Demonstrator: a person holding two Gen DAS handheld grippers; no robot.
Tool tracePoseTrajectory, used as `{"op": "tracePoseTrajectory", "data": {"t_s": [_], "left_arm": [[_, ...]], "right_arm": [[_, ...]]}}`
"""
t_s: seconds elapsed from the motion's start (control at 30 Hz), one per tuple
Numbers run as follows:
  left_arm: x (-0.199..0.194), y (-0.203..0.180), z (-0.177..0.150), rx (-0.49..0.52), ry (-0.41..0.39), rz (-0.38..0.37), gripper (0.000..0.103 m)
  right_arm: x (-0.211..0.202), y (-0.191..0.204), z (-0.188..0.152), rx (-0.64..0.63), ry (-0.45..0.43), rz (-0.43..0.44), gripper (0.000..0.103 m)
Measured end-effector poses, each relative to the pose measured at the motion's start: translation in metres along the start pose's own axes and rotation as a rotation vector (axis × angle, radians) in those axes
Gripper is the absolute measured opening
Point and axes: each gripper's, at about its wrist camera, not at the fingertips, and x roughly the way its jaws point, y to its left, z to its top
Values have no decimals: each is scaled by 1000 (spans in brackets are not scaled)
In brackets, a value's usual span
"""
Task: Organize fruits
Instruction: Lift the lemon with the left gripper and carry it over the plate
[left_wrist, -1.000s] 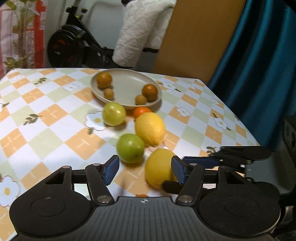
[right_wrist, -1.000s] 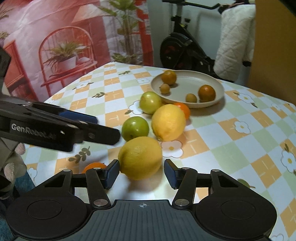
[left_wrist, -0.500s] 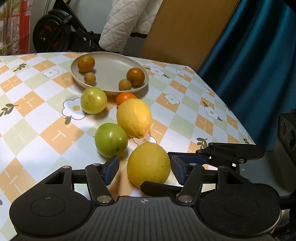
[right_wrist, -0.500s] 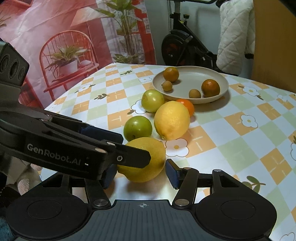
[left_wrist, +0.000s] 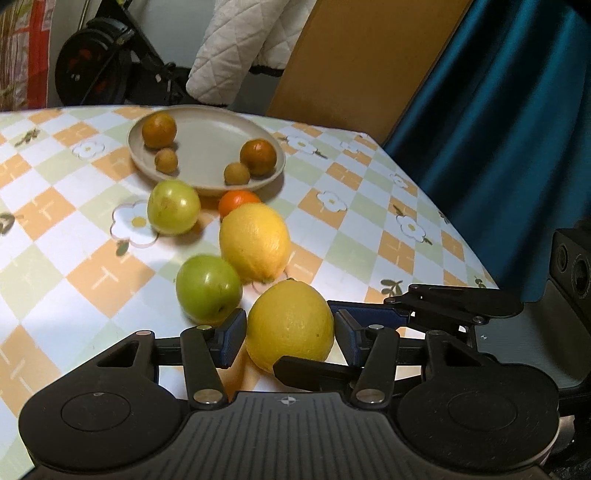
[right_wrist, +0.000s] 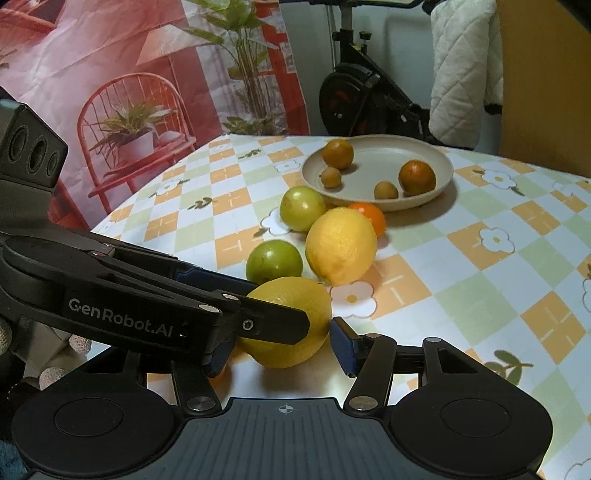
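Observation:
A yellow lemon (left_wrist: 290, 325) lies near the table's front edge between the jaws of both grippers. My left gripper (left_wrist: 290, 336) straddles it, pads close to its sides, not clearly clamped. My right gripper (right_wrist: 282, 350) is open around the same lemon (right_wrist: 295, 325); the left gripper's finger (right_wrist: 258, 325) crosses in front of it. Beyond lie a second lemon (left_wrist: 254, 242), two green apples (left_wrist: 208, 288) (left_wrist: 173, 212), and a small orange (left_wrist: 236, 199) beside a beige plate (left_wrist: 207, 147) that holds several small fruits.
The checkered tablecloth (left_wrist: 92, 273) ends at the right edge near a blue curtain (left_wrist: 498, 129). An exercise bike (right_wrist: 354, 92) and a quilted white cloth (right_wrist: 461, 66) stand behind the table. A small orange fruit peeks out under the left finger (right_wrist: 221, 369).
My left gripper has moved in over the near lemon, which now sits centred between its pads. Its finger has slid further across the right wrist view. The right gripper stays open around the lemon.

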Motion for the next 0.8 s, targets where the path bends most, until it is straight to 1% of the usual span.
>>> {"op": "tracePoseTrajectory", "data": {"t_s": [0.27, 0.4, 0.6, 0.8], "left_arm": [[-16, -13, 30, 51, -78, 6, 54], [-22, -19, 42, 80, -103, 21, 54], [-29, -18, 59, 82, -133, 31, 54], [-31, -12, 72, 77, -151, 43, 54]], "right_arm": [[-11, 0, 25, -46, -47, -32, 52], [-16, 0, 40, -75, -78, -45, 52], [-21, 3, 64, -116, -116, -56, 52], [-17, 3, 83, -147, -130, -60, 52]]}}
